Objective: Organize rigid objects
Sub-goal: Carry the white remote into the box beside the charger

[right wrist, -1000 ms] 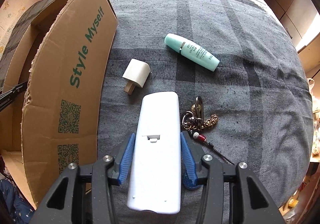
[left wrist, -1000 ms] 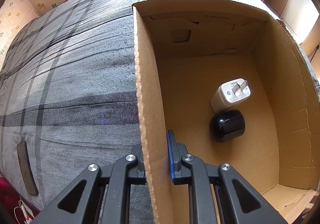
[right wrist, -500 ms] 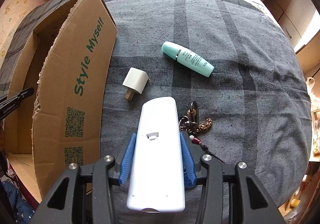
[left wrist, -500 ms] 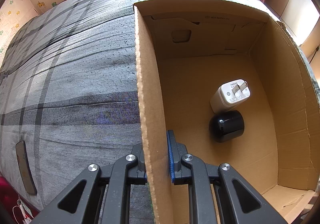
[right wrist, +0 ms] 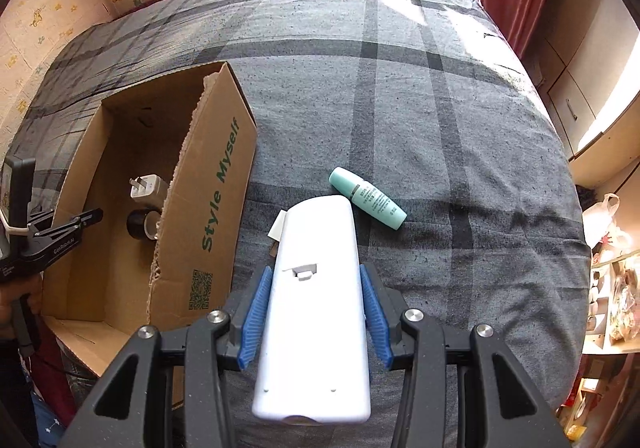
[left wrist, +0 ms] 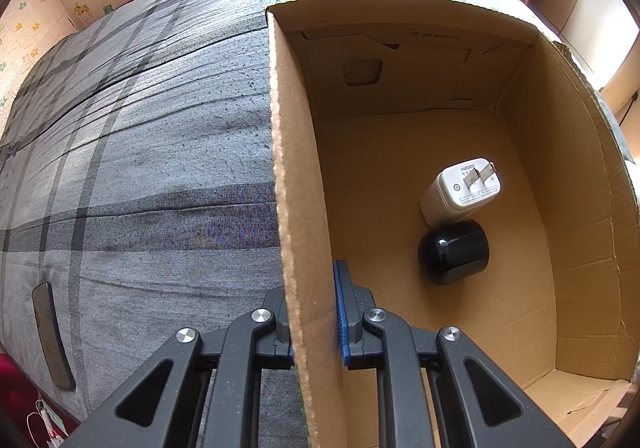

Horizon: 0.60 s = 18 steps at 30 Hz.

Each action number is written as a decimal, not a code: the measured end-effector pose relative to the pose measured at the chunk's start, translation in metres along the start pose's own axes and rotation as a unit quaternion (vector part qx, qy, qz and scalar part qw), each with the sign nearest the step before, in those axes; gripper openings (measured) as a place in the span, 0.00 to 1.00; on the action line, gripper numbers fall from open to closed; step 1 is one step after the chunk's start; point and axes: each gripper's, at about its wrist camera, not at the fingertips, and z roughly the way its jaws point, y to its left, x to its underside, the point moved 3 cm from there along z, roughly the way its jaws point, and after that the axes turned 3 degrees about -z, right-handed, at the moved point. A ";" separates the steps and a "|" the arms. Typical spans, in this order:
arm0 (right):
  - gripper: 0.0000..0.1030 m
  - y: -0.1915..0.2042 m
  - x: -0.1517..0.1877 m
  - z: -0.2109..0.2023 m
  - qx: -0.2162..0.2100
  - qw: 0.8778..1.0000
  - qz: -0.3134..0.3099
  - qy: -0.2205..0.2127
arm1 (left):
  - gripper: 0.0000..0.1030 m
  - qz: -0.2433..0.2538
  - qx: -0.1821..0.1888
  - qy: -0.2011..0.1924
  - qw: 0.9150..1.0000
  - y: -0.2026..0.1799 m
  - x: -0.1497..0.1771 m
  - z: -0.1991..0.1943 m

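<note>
Between right tongs [right wrist: 314, 322], white remote [right wrist: 316, 308], clamped

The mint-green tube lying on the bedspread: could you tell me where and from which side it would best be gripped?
Grip the mint-green tube across its middle, coming from above with the fingers straddling its narrow width. It lies flat and diagonal on the bedspread, with open cloth along both long sides.

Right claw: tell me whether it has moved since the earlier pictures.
Yes. The right claw, shut on the white remote, has risen: the cardboard box and bedspread beneath look smaller and farther away.
</note>
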 end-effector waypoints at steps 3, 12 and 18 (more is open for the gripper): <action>0.46 0.005 -0.011 -0.013 0.005 1.000 -0.011 -0.011 | 0.15 -0.001 0.001 0.000 1.000 0.000 0.000 0.000; 0.44 0.029 -0.042 -0.038 0.005 0.998 -0.043 -0.040 | 0.15 0.000 0.001 0.001 1.000 -0.001 -0.001 0.000; 0.18 0.059 -0.064 -0.046 -0.015 0.996 -0.073 -0.050 | 0.15 -0.001 0.002 0.001 1.000 0.000 -0.001 0.000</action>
